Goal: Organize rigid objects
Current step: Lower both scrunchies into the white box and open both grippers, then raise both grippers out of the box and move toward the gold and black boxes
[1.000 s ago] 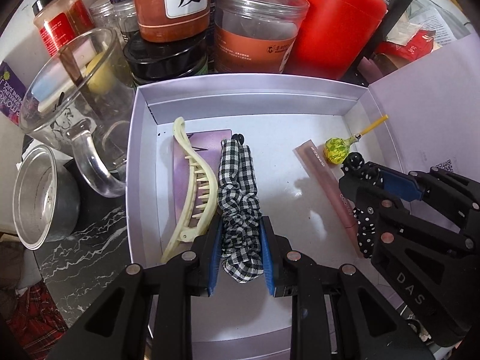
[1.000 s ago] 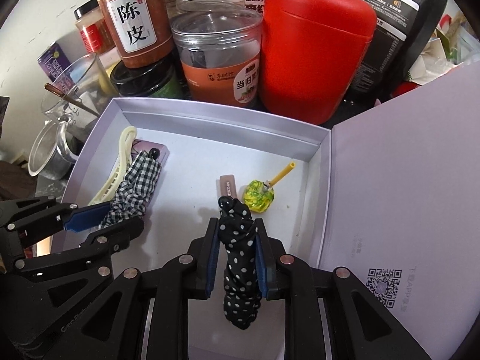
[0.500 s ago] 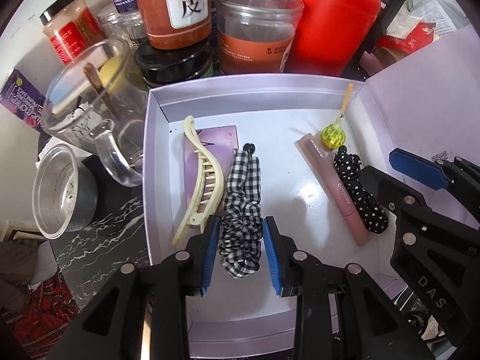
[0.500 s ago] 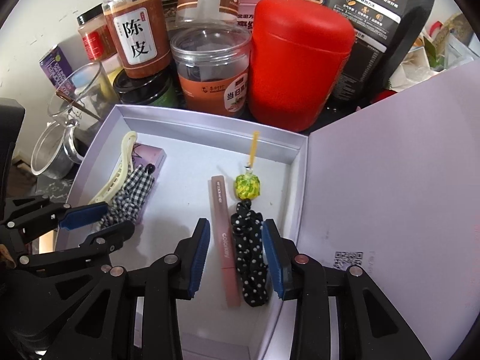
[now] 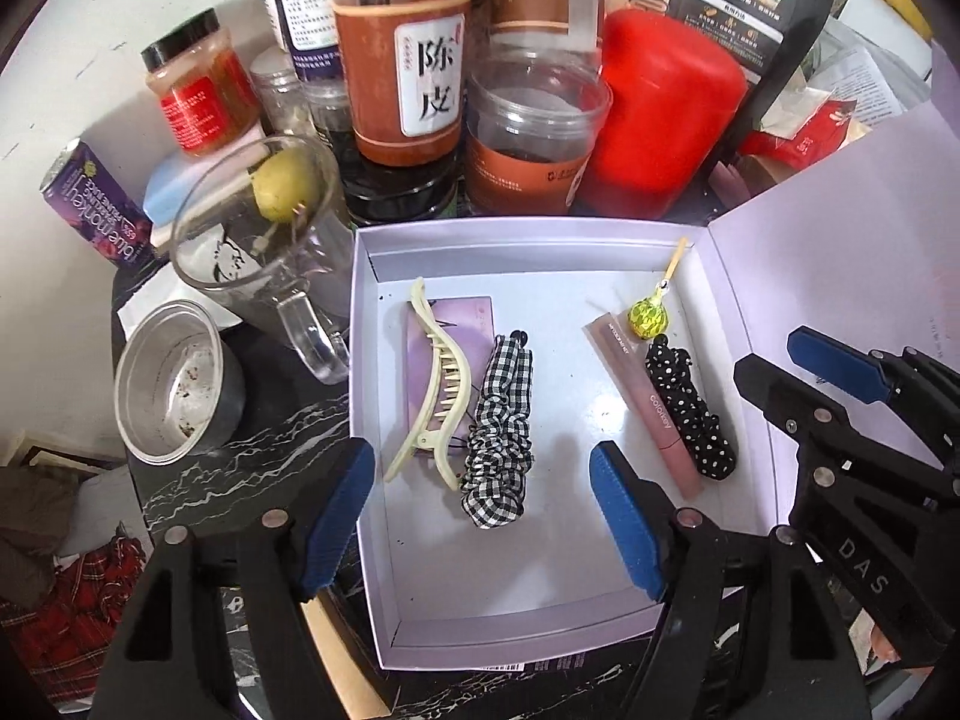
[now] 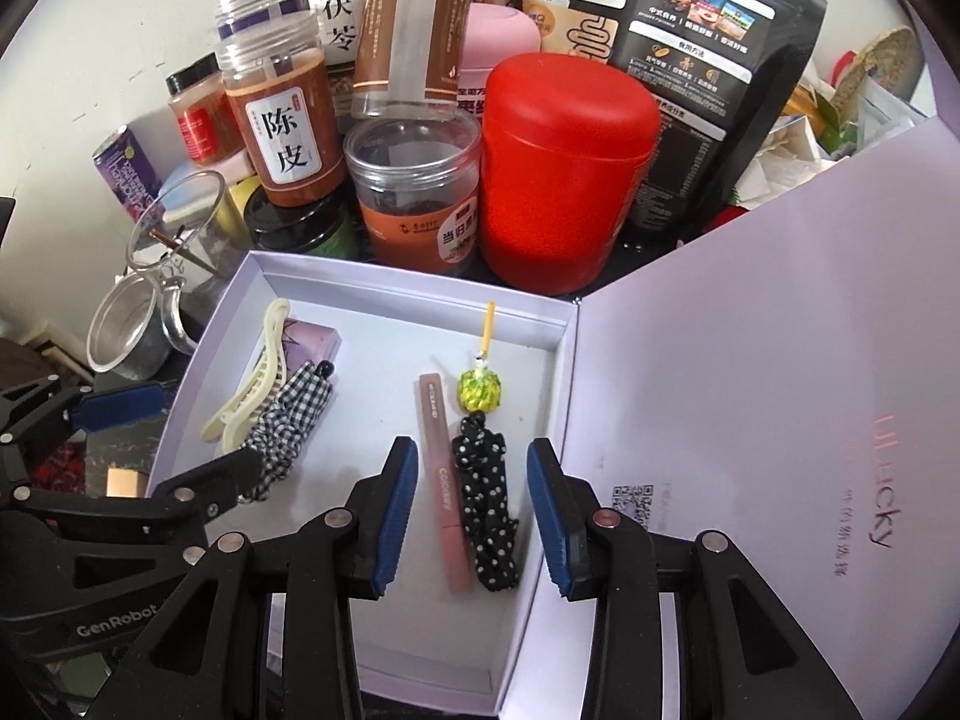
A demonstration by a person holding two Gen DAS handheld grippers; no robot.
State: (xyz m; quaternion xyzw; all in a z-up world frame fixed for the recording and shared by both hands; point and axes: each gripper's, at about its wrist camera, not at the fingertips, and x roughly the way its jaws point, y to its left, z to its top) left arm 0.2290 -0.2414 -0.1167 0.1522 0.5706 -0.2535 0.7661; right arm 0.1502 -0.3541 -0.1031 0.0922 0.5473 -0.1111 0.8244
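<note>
An open lilac box (image 5: 366,360) holds a cream hair claw (image 5: 441,384) on a purple card (image 5: 474,318), a black-and-white checked scrunchie (image 5: 498,426), a pink tube (image 5: 648,402), a polka-dot scrunchie (image 5: 690,414) and a yellow-green bead charm (image 5: 647,319). My left gripper (image 5: 483,516) hovers over the checked scrunchie. Its jaws are opening, and the blue pads stand well clear of the cloth. My right gripper (image 6: 473,516) is open above the polka-dot scrunchie (image 6: 486,510) and the tube (image 6: 444,480), touching neither.
The box lid (image 6: 750,420) stands open on the right. Behind the box crowd jars, a red canister (image 5: 660,120) and a black pouch (image 6: 690,60). A glass mug (image 5: 264,240) and a metal cup (image 5: 174,384) sit left of it on the black marble top.
Both grippers let go of their scrunchies and rose. The polka-dot scrunchie now lies beside the pink tube. The left jaws spread much wider in the last half second.
</note>
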